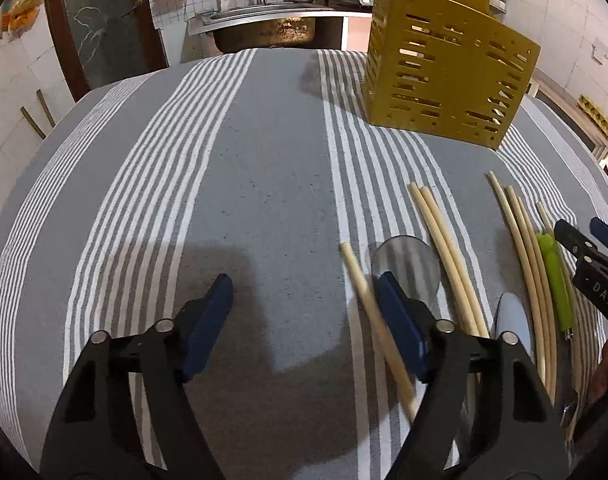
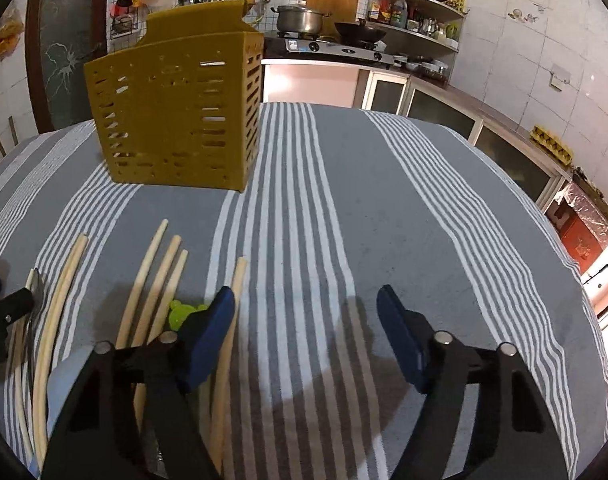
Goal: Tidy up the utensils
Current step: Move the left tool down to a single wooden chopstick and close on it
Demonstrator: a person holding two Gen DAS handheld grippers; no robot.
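A slotted yellow utensil holder stands upright at the back of the striped tablecloth. Pale wooden chopsticks lie near the front: one just inside my left gripper's right finger, a pair, and several more. A round metal spoon bowl and a green-handled utensil lie among them. My left gripper is open above the cloth, its pads pressing on nothing. My right gripper is open over bare cloth; one chopstick runs under its left finger.
The grey and white striped cloth covers a table that falls away at the left, right and far edges. Behind it are a steel sink, a stove with a pot and low cabinets. The other gripper shows at each view's edge.
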